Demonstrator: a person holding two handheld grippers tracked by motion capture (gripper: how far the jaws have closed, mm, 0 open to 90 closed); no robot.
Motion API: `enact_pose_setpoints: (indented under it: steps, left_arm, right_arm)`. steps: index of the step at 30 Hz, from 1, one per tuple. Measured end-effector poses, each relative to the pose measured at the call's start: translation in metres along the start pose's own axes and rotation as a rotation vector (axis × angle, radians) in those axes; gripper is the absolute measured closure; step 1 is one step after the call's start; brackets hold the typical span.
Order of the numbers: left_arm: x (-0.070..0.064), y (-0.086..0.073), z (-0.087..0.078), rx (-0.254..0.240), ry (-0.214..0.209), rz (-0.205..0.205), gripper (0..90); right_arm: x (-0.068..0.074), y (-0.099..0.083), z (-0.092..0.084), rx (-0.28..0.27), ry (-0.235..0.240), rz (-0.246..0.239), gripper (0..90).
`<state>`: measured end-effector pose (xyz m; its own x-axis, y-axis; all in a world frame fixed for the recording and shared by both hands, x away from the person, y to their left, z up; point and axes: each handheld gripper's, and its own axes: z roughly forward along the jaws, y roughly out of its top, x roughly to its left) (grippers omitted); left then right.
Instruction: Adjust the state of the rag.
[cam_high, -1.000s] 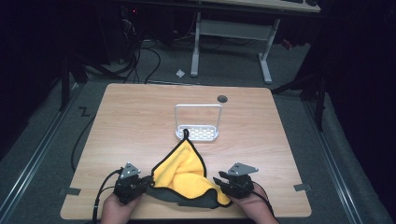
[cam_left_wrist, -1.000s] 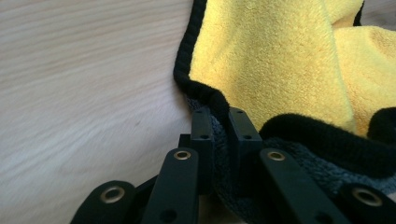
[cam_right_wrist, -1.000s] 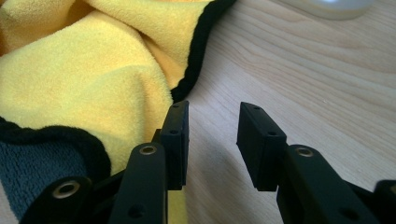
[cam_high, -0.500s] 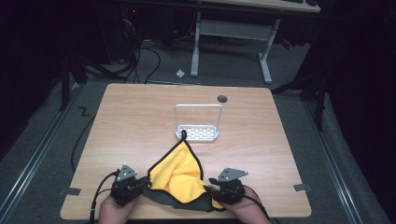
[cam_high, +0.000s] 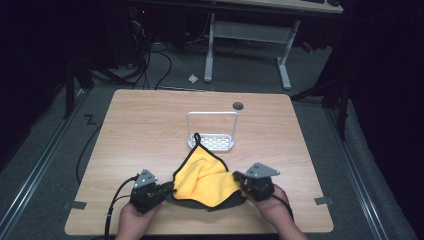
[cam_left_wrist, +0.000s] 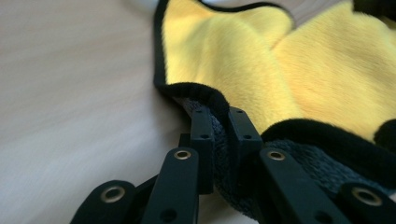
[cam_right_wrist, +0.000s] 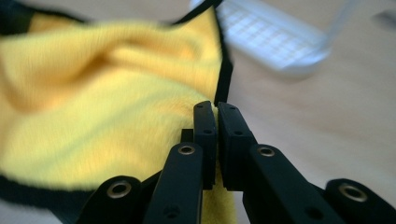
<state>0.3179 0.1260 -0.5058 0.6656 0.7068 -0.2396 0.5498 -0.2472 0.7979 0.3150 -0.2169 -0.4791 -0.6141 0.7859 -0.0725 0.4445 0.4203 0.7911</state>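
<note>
A wooden desk (cam_high: 150, 125) is seen from above, with a person's two hands coming in at the near edge, each holding a black gripper. A yellow cloth (cam_high: 207, 175) with a black border and a grey underside is spread in loose folds near the person, between the two grippers. Its far corner, with a small black loop, reaches the white wire rack (cam_high: 212, 131) that stands at the middle of the desk.

The left gripper (cam_left_wrist: 220, 133) has its jaws closed narrowly on the cloth's near left edge, the black hem and grey backing pinched between them. The right gripper (cam_right_wrist: 216, 140) has just been closing, and its jaws are now clamped on the yellow fabric at the near right edge.

The step in hand appears to be the taking hold of both near corners, probably ahead of a fold or a lift. The next move would call for both corners to be raised together and carried evenly, with neither grip allowed to slip and the rack left undisturbed.
</note>
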Motion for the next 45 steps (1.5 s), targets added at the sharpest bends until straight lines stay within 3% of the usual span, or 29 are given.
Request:
enact_pose_setpoints:
  steps: [3, 6, 9, 11, 15, 19, 21, 23, 25, 27, 29, 33, 37, 40, 44, 45]
  left_arm:
    - [-0.008, 0.014, 0.013, -0.039, -0.026, 0.016, 82.0]
    - [-0.001, 0.012, 0.021, -0.006, 0.018, 0.032, 82.0]
    - [0.019, -0.002, 0.02, 0.035, 0.07, -0.009, 81.6]
    - [0.031, -0.008, 0.014, 0.045, 0.102, -0.04, 80.6]
    - [0.042, -0.012, 0.002, 0.069, 0.19, -0.011, 79.2]
    - [0.051, -0.02, -0.012, 0.063, 0.197, -0.055, 69.2]
    - [0.049, -0.019, -0.023, 0.025, 0.185, -0.077, 66.1]
    - [0.042, -0.012, -0.033, -0.03, 0.18, -0.073, 63.4]
    - [0.032, -0.005, -0.04, -0.075, 0.149, -0.062, 62.2]
    - [0.019, 0.0, -0.037, -0.083, 0.106, -0.042, 60.9]
    - [0.006, 0.001, -0.028, -0.055, 0.068, -0.01, 59.6]
    - [-0.012, 0.0, -0.008, -0.011, 0.001, 0.011, 54.7]
    - [-0.029, -0.002, 0.014, 0.041, -0.111, 0.037, 46.3]
    - [-0.04, -0.009, 0.028, 0.092, -0.144, 0.077, 41.7]
    - [-0.049, -0.014, 0.038, 0.138, -0.151, 0.122, 40.7]
    - [-0.05, -0.015, 0.04, 0.148, -0.143, 0.131, 43.4]
  right_arm:
    - [-0.02, 0.019, -0.013, -0.049, -0.069, 0.009, 87.0]
    - [-0.03, 0.026, -0.021, -0.066, -0.097, 0.02, 85.3]
    - [-0.029, 0.017, -0.024, -0.065, -0.049, 0.061, 80.8]
    - [-0.027, 0.009, -0.024, -0.062, -0.048, 0.065, 77.8]
    - [-0.03, -0.005, -0.024, -0.068, -0.052, 0.106, 75.7]
    - [-0.038, -0.02, -0.019, -0.034, -0.075, 0.14, 72.7]
    - [-0.04, -0.028, -0.016, -0.011, -0.078, 0.162, 72.1]
    - [-0.04, -0.035, -0.012, 0.021, -0.062, 0.174, 71.1]
    - [-0.036, -0.04, -0.009, 0.044, -0.043, 0.17, 71.2]
    - [-0.028, -0.04, -0.005, 0.058, -0.014, 0.156, 71.3]
    - [-0.014, -0.036, -0.001, 0.062, 0.019, 0.112, 71.6]
    - [0.019, -0.028, 0.011, 0.077, 0.088, 0.021, 71.5]
    - [0.038, -0.025, 0.023, 0.103, 0.123, -0.028, 71.0]
    - [0.038, -0.023, 0.022, 0.095, 0.112, -0.033, 67.8]
    - [0.022, -0.027, 0.014, 0.077, 0.056, 0.033, 60.8]
    - [0.018, -0.029, 0.014, 0.088, 0.062, 0.056, 58.8]
